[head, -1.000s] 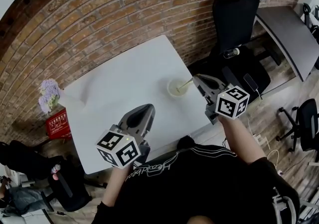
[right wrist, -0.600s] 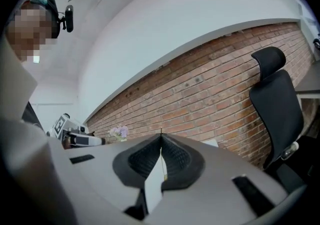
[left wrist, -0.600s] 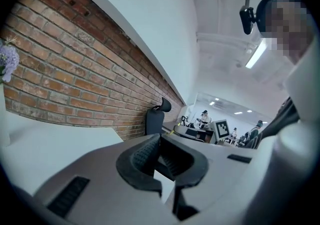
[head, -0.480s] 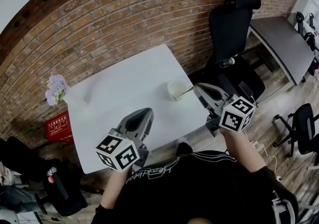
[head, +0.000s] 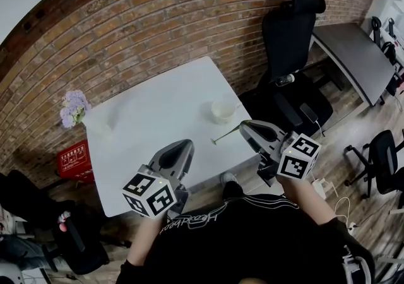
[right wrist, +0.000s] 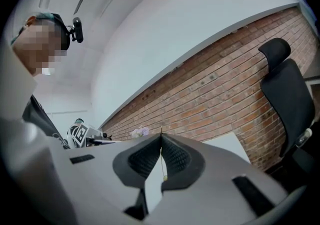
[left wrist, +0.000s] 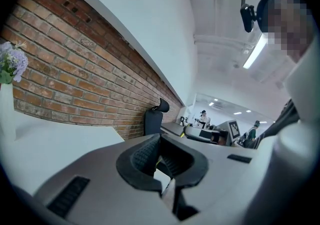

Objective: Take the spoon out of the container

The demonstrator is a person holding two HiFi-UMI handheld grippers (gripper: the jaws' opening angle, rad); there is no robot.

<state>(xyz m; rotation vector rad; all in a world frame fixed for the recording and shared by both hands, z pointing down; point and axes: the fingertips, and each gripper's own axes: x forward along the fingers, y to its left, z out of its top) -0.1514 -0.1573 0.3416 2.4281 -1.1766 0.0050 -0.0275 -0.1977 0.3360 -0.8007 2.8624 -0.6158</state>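
Note:
A small pale round container (head: 222,110) stands near the right edge of the white table (head: 145,118). The thin yellowish spoon (head: 227,133) is out of it and hangs slanted above the table's near right corner, a little nearer to me than the container. My right gripper (head: 245,125) is shut on its handle. In the right gripper view the spoon (right wrist: 162,161) shows as a thin line pinched between the pads of the right gripper (right wrist: 161,136). My left gripper (head: 183,146) hovers over the table's front edge, shut and holding nothing, as the left gripper (left wrist: 159,139) also appears in its own view.
A vase of lilac flowers (head: 74,107) stands at the table's far left corner. A black office chair (head: 287,30) is beside the table's right side, with a grey desk (head: 353,49) beyond it. A red crate (head: 74,156) sits on the floor at the left. A brick wall (head: 158,17) is behind the table.
My right gripper has pulled back toward me and lifted the spoon out of the container, which now stands without it. The left gripper has barely moved.

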